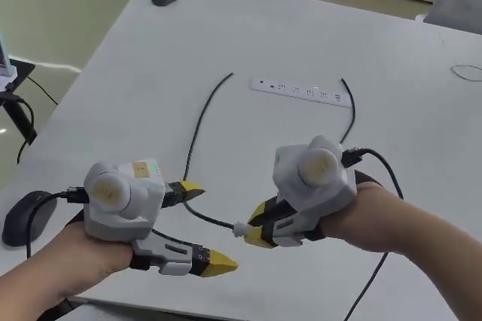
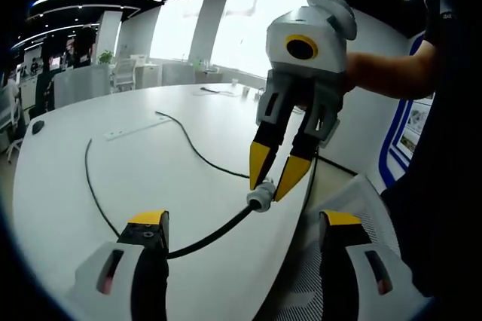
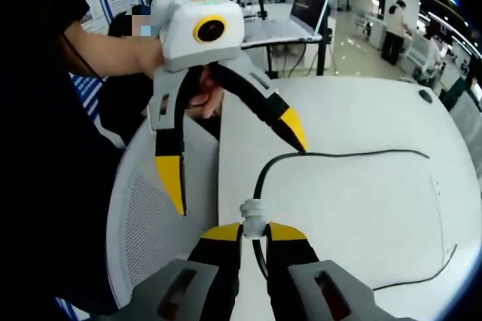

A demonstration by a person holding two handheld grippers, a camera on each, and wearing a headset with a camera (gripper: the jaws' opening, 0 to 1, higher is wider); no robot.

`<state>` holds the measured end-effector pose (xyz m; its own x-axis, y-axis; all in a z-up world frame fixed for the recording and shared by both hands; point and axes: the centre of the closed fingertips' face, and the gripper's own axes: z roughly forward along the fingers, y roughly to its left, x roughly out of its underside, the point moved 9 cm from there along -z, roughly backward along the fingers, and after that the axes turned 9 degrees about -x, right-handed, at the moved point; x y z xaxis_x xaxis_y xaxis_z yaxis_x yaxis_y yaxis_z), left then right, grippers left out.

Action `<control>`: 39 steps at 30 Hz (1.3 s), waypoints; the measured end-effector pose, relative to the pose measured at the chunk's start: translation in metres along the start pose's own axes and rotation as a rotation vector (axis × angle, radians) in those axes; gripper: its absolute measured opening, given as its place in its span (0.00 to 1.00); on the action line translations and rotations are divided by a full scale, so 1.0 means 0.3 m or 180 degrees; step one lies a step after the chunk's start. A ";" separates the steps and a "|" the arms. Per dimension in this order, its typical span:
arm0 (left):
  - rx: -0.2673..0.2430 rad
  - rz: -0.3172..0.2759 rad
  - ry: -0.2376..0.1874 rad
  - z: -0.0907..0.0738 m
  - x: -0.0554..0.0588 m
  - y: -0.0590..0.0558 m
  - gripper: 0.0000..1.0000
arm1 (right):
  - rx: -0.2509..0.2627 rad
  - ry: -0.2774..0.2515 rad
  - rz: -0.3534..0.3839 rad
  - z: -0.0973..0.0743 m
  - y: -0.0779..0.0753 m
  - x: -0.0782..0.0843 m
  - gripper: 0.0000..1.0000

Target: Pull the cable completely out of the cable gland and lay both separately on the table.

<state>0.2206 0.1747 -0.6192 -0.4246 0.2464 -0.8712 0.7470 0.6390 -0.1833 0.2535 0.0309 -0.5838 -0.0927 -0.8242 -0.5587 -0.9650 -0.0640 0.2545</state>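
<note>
Looks down on a white desk with a long black cable trailing from far to near. Spreads left gripper wide open around that cable, gripping nothing. Pinches right gripper closed on small white cable gland at near desk edge. Risks a slip along the cable, not off it, under a weak left clamp.

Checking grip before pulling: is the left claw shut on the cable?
No, the left claw stands wide open around the black cable.
</note>
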 end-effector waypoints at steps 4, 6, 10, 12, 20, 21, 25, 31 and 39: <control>0.0051 0.0049 -0.0052 0.007 -0.011 -0.013 0.78 | -0.0013 0.0065 -0.0107 -0.024 0.012 -0.017 0.06; 0.0086 0.0072 -0.0072 0.010 -0.016 -0.021 0.76 | -0.0025 0.0099 -0.0161 -0.032 0.020 -0.021 0.06; 0.0170 0.0158 -0.0074 0.021 -0.021 -0.039 0.69 | -0.0063 0.0158 -0.0233 -0.043 0.030 -0.022 0.06; 0.0210 0.0160 -0.0098 0.024 -0.026 -0.046 0.66 | -0.0067 0.0190 -0.0287 -0.048 0.035 -0.019 0.06; 0.0365 0.0197 -0.0179 0.044 -0.044 -0.070 0.49 | -0.0117 0.0222 -0.0326 -0.063 0.047 0.005 0.06; 0.0383 0.0194 -0.0188 0.045 -0.046 -0.072 0.48 | -0.0118 0.0247 -0.0355 -0.063 0.050 0.010 0.06; 0.0463 0.0159 -0.0217 0.051 -0.051 -0.080 0.40 | -0.0121 0.0275 -0.0399 -0.069 0.054 0.016 0.06; 0.0527 0.0132 -0.0245 0.057 -0.053 -0.087 0.31 | -0.0159 0.0280 -0.0431 -0.074 0.065 0.018 0.06; 0.0588 0.0163 -0.0210 0.063 -0.048 -0.092 0.25 | -0.0181 0.0298 -0.0539 -0.072 0.065 0.017 0.06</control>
<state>0.2157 0.1398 -0.6103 -0.3536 0.2230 -0.9084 0.8506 0.4808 -0.2131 0.2396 0.0134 -0.5645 0.0956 -0.8474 -0.5223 -0.9491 -0.2358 0.2088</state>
